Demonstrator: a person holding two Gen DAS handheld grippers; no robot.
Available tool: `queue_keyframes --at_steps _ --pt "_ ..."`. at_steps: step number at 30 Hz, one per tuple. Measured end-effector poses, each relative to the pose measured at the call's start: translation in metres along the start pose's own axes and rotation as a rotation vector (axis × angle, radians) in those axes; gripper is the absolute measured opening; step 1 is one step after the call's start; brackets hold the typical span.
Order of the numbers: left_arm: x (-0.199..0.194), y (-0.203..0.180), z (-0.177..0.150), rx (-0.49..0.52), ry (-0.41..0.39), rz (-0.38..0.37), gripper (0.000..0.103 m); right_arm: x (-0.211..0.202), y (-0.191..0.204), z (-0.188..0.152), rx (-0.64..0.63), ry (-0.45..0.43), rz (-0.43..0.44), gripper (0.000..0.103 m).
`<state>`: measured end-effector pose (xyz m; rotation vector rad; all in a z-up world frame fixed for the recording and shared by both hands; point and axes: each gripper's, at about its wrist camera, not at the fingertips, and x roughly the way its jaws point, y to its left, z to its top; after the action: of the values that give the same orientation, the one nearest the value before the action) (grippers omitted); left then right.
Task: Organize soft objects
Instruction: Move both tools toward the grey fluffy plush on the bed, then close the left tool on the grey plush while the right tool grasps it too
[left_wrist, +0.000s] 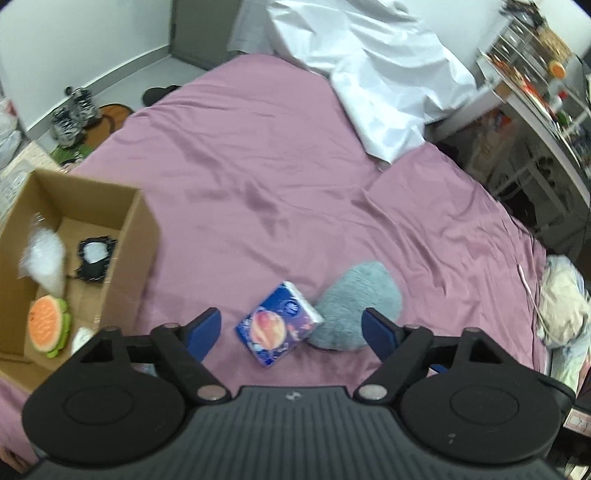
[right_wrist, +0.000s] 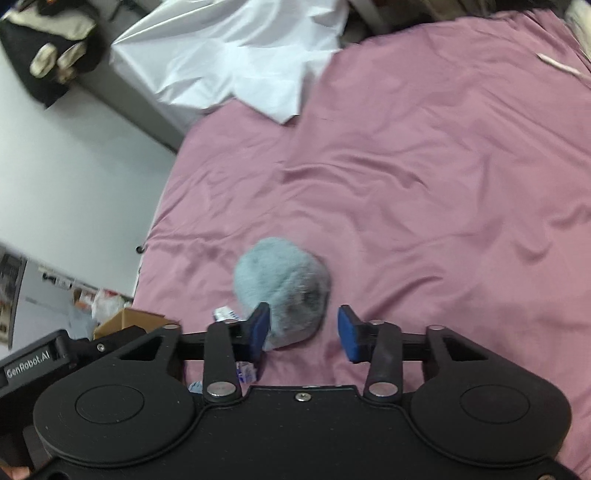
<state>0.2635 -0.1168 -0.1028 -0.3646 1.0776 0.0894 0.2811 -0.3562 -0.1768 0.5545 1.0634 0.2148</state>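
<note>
A grey furry plush (left_wrist: 358, 299) and a blue tissue pack (left_wrist: 277, 325) with a peach print lie side by side on the pink bed sheet (left_wrist: 258, 166). My left gripper (left_wrist: 291, 326) is open, its blue pads standing wide on either side of the pack without touching it. In the right wrist view my right gripper (right_wrist: 303, 326) is open over the plush (right_wrist: 280, 280). The left pad is at the plush's near edge and the right pad is clear of it. The tissue pack (right_wrist: 225, 314) peeks out behind the left finger.
An open cardboard box (left_wrist: 140, 229) stands on the bed at the left, holding a watermelon-slice toy (left_wrist: 46, 325), a white soft item (left_wrist: 44, 262) and a black-and-white item (left_wrist: 94, 258). A white duvet (left_wrist: 376, 74) lies at the far end. Shoes (left_wrist: 70, 114) are on the floor; cluttered shelves (left_wrist: 535, 74) line the right.
</note>
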Motion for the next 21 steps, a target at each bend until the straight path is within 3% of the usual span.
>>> queue_keyframes --at_steps 9,21 --pt "0.028 -0.034 -0.007 0.104 0.046 -0.033 0.067 0.008 -0.02 0.004 0.113 0.023 -0.01 0.038" --pt "0.055 -0.061 -0.013 0.164 0.078 -0.067 0.062 0.011 -0.045 0.01 0.245 0.018 -0.042 0.039"
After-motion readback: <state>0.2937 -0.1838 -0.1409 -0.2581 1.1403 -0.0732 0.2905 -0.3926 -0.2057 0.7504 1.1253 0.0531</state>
